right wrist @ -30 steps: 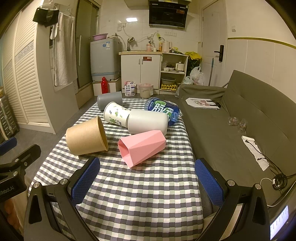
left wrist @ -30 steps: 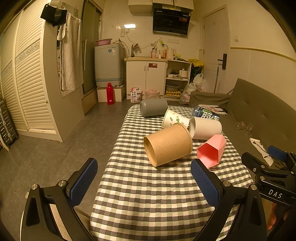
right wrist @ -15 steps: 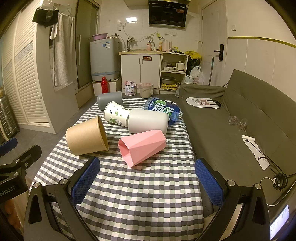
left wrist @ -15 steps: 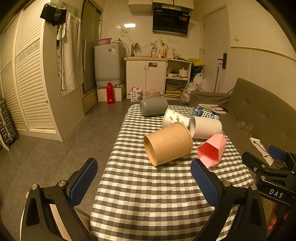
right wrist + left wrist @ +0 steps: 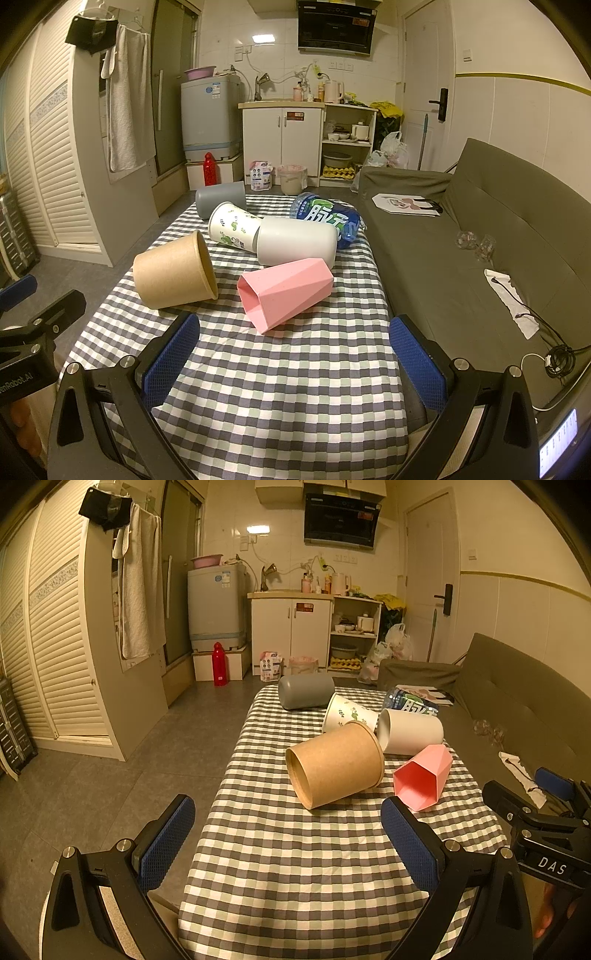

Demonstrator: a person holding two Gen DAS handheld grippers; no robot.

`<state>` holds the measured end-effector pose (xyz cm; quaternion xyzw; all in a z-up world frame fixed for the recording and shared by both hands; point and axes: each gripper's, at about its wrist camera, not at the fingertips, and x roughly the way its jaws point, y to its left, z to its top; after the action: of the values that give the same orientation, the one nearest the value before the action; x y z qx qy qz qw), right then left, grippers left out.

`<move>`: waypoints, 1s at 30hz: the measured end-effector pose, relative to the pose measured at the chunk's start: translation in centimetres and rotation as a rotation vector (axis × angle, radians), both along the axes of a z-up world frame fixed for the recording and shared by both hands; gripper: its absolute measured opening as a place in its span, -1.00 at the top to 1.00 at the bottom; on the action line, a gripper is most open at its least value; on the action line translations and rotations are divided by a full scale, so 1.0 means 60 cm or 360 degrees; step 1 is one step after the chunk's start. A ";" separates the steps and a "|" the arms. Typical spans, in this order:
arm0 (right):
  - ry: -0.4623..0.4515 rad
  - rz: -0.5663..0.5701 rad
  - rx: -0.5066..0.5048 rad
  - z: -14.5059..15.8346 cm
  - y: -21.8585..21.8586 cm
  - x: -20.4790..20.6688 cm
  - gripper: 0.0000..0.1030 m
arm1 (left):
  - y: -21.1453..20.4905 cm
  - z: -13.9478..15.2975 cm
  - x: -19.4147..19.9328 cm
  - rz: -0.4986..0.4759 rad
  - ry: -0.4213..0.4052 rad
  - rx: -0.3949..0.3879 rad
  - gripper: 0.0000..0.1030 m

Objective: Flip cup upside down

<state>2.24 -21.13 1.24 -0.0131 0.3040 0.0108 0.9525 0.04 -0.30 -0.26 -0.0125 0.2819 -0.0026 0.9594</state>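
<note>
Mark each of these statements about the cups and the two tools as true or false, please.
1. The brown paper cup lies on its side. True.
2. The right tool is shut on the pink cup. False: it is open, and the pink cup lies untouched on the checkered tablecloth ahead of it.
3. The grey cup is the farthest cup from the cameras. True.
4. The white cup stands upright. False: it lies on its side.
5. The left tool holds the brown paper cup. False: it is open and empty.
</note>
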 end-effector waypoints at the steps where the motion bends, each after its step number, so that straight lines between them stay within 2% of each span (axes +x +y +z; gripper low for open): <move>1: 0.0001 0.0000 0.0000 0.000 0.000 0.000 -0.99 | 0.000 -0.001 0.000 0.0000 0.0002 0.0001 -1.00; 8: 0.0014 0.0038 0.0005 -0.003 0.010 -0.003 -0.99 | 0.001 -0.007 -0.002 0.0006 0.0033 0.0002 -1.00; 16: 0.0097 0.0166 0.0055 -0.010 0.016 0.036 -0.99 | 0.015 -0.014 0.022 0.0054 0.0127 -0.0010 -1.00; 19: 0.0078 0.0230 0.0039 0.003 0.020 0.054 -0.99 | 0.021 -0.005 0.038 0.0068 0.0138 -0.0012 -1.00; 23: 0.0066 0.0362 -0.0039 0.028 0.031 0.106 -0.99 | 0.027 0.013 0.078 0.0077 0.0139 0.0036 -1.00; 30: 0.0099 0.0621 -0.0197 0.070 0.062 0.247 -0.99 | 0.049 0.028 0.187 0.0154 0.0164 0.0062 -1.00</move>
<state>17.09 -17.39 5.43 -0.1299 0.3250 0.1768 0.9199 11.27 2.61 1.42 -0.0075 0.3300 0.0498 0.9426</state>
